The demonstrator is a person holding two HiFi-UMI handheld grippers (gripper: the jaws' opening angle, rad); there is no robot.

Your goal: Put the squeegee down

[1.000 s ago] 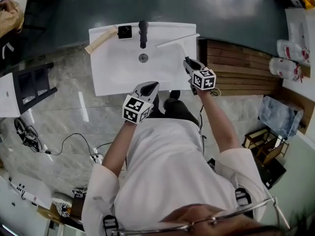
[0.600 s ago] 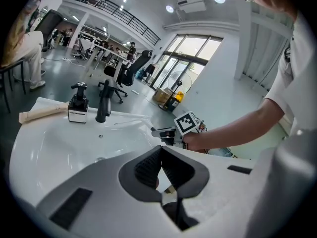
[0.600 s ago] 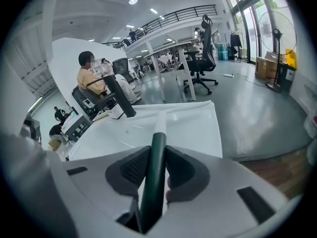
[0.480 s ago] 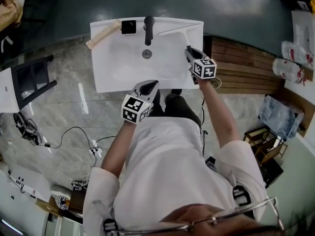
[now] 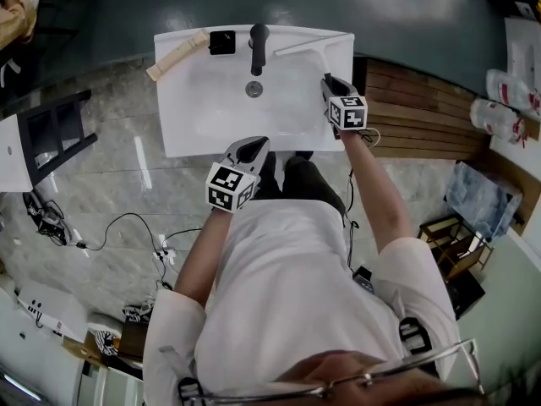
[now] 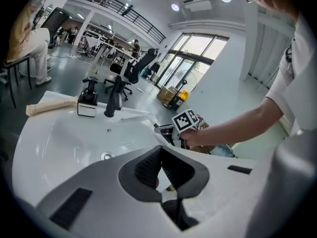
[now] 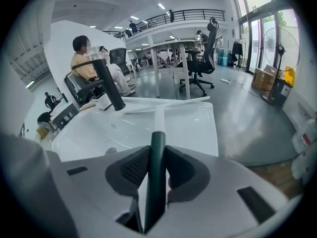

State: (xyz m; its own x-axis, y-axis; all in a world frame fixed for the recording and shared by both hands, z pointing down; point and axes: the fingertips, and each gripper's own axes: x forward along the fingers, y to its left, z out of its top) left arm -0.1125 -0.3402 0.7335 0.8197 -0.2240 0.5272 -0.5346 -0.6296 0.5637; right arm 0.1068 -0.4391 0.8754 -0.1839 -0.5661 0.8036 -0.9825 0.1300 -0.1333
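Note:
The squeegee has a white blade (image 5: 308, 45) lying along the back right rim of the white sink (image 5: 194, 134), right of the black faucet (image 5: 258, 45). Its dark green handle (image 7: 156, 177) runs back between the pads of my right gripper (image 7: 157, 152), which is shut on it; in the head view this gripper (image 5: 326, 81) hangs over the sink's right side. My left gripper (image 5: 256, 145) is at the sink's front edge, shut with nothing in it; its pads (image 6: 148, 167) meet. From the left gripper view the right gripper (image 6: 166, 130) shows across the basin.
A black soap dispenser (image 5: 222, 42) and a pale wooden brush (image 5: 177, 55) sit at the sink's back left. The drain (image 5: 254, 89) is in the basin. A slatted wooden bench (image 5: 414, 117) stands right of the sink, a dark rack (image 5: 51, 138) to the left, cables (image 5: 127, 227) on the floor.
My right gripper has carried the squeegee toward the sink's back right and lower, so the blade now lies by the back rim. The left gripper has barely moved.

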